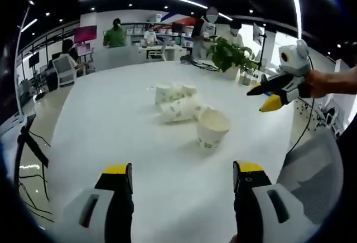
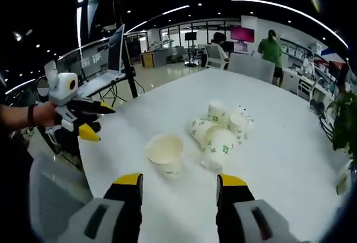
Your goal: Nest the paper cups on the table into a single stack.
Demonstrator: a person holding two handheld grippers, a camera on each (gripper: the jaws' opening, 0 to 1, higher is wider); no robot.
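Yellow-tipped jaws: the left gripper stands wide apart and empty in its own view; the right gripper is likewise parted with nothing between its jaws. Both hang above the white table, short of any cup.
Other view of each: the right gripper comes in from the right of the left gripper view, jaws parted; the left gripper comes in from the left of the right gripper view, held by a hand.
Nearest cup: one upright cup, mouth up, stands alone just ahead of the right gripper's jaws, a little apart from the rest.
Cluster: a huddle of cups beyond it, some lying on their sides and touching, at least one upright at the back.
Step in hand, as I judge: take a first cup; nothing is nested yet.
Doing it well: probably use the upright cup as the base, close gently on a wall, since paper crushes. Lift a tipped cup clear of its neighbours, right it, then lower it straight into the mouth.
Risk: toppled cups may roll if nudged.
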